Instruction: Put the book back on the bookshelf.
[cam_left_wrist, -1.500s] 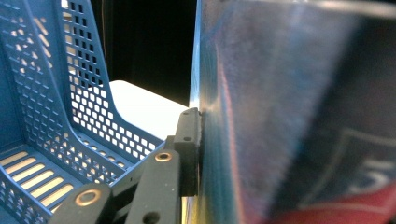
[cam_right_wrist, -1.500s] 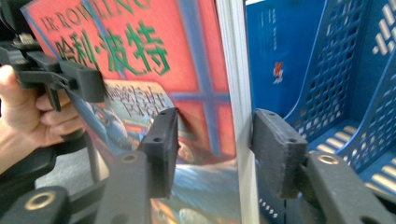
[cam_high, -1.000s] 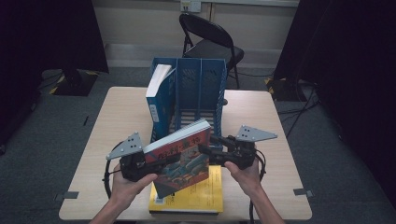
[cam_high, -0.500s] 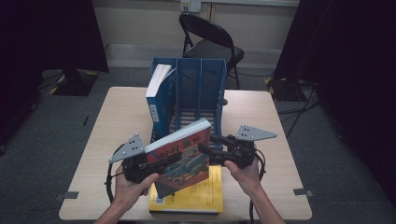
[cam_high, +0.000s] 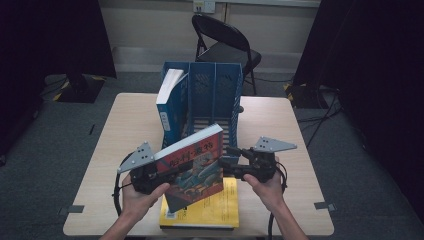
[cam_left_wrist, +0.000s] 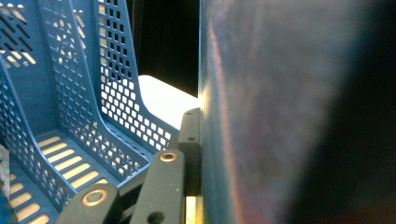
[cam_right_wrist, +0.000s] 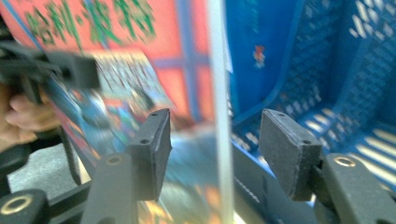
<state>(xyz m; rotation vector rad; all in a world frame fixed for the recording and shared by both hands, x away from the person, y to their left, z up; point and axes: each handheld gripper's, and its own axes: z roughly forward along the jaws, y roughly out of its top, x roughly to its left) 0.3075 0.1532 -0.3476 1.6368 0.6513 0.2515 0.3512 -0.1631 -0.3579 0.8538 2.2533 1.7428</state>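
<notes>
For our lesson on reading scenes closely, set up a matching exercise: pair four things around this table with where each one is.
Things:
1. red-covered paperback book
2. yellow flat book
3. blue-spined upright book
4. black folding metal chair

Places:
A. behind the table
B. flat on the table
C. in the blue perforated plastic file rack's left slot
D. lifted, with a tool at each side

Pairs: 1-D, 2-B, 3-C, 4-A

Red-covered book (cam_left_wrist: 280, 112) up so close in the left gripper view that the cover goes to a blurry dark smear, right side lost off the frame. Far pad of the left tool (cam_high: 159, 175) tucked behind it. Cover print (cam_right_wrist: 116, 70) smeared in the right gripper view. Yellow book (cam_high: 220, 210) half buried underneath. Chair (cam_high: 225, 45) legs blocked by the blue file rack (cam_high: 220, 90).
</notes>
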